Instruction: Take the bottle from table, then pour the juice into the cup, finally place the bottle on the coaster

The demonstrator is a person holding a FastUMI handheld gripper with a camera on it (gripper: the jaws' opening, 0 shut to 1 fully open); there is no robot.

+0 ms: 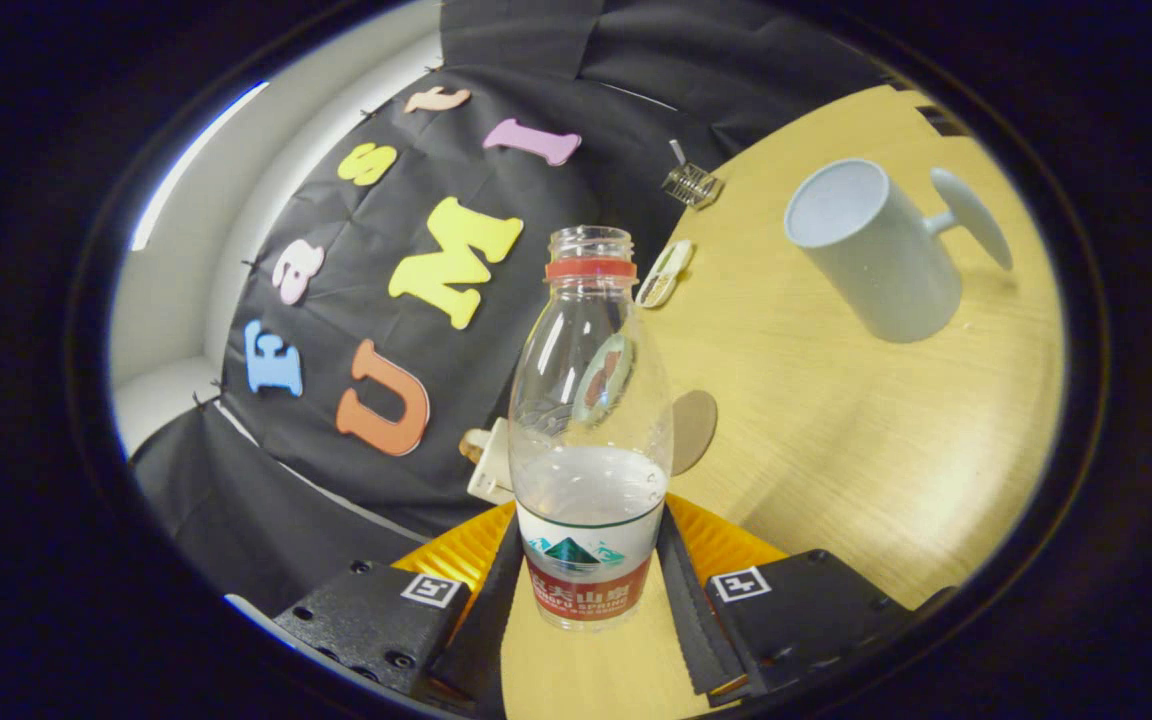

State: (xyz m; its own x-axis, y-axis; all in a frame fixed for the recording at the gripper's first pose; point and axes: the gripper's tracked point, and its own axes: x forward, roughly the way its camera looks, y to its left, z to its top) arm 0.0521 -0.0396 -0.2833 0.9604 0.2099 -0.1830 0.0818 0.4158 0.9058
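Clear plastic forms the bottle (591,430), which stands between the two fingers of the gripper (591,585). Both black finger pads (681,590) press against the bottle's labelled lower section, one on each side, so the jaws are closed on it at a narrow setting. The bottle has no cap; a red ring sits below its open mouth. Liquid fills roughly the lower third. The wooden table (836,420) appears tilted relative to the jaws. A grey cup (871,250) with a side handle stands on the table well beyond the fingers, off to the right. A round brown coaster (693,430) lies on the table just beyond the bottle, partly hidden behind it. A white plug-like object (489,460) sits just left of the bottle.
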